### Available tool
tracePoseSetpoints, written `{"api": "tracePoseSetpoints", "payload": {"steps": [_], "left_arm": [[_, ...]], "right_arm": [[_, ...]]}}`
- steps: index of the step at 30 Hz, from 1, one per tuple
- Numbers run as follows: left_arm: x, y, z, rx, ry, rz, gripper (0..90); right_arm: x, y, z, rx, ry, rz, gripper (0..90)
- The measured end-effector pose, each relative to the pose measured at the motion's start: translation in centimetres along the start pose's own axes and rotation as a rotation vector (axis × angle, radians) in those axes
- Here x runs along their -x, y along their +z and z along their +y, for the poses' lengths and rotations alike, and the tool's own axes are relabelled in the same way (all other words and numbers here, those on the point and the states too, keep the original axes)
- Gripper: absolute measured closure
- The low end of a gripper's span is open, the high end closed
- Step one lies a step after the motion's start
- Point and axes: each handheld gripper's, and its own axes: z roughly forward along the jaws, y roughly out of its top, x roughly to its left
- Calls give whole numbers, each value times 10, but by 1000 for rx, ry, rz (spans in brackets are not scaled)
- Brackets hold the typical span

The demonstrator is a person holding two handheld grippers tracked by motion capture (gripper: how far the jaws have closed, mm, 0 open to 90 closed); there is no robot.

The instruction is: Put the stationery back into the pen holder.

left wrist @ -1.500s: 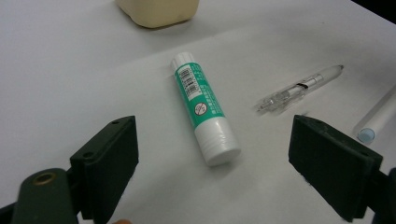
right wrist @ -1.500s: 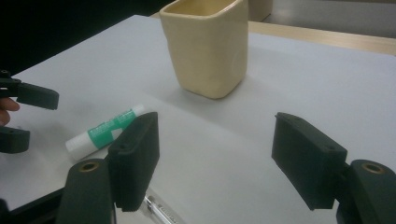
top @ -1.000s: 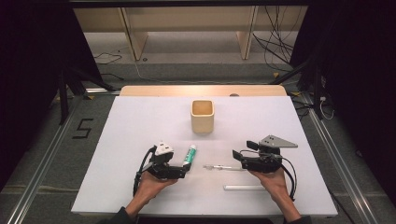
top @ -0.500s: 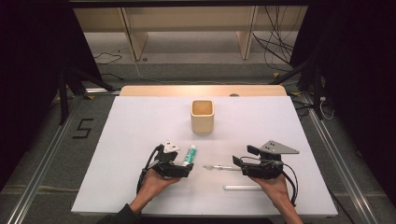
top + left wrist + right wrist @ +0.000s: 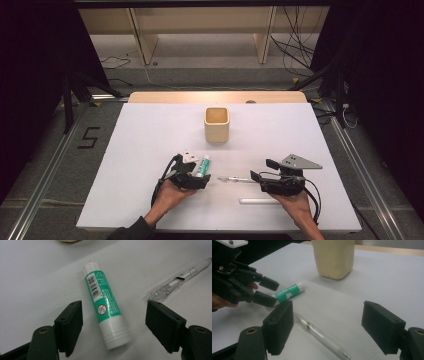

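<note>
white bench, dark room. glue stick (image 5: 106,307) lies between left tongs (image 5: 113,326), jaws just been closing, not yet touching it; long axis runs along them. right tongs (image 5: 329,326) released over clear pen (image 5: 319,336)

Green-white glue stick (image 5: 106,307) w/ barcode, clear pen (image 5: 322,336), cream cup (image 5: 217,124), white table (image 5: 140,150).

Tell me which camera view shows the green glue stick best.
The left gripper view: the glue stick lies close, label readable. In the high view it is small; the right gripper view shows it partly behind the left gripper.
</note>
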Motion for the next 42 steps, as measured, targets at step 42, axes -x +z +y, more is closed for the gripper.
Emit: {"api": "tracePoseSetpoints", "payload": {"steps": [42], "left_arm": [[-9, -7, -5, 81, -14, -16, 646]], "right_arm": [[-10, 4, -3, -13, 10, 41, 281]]}}
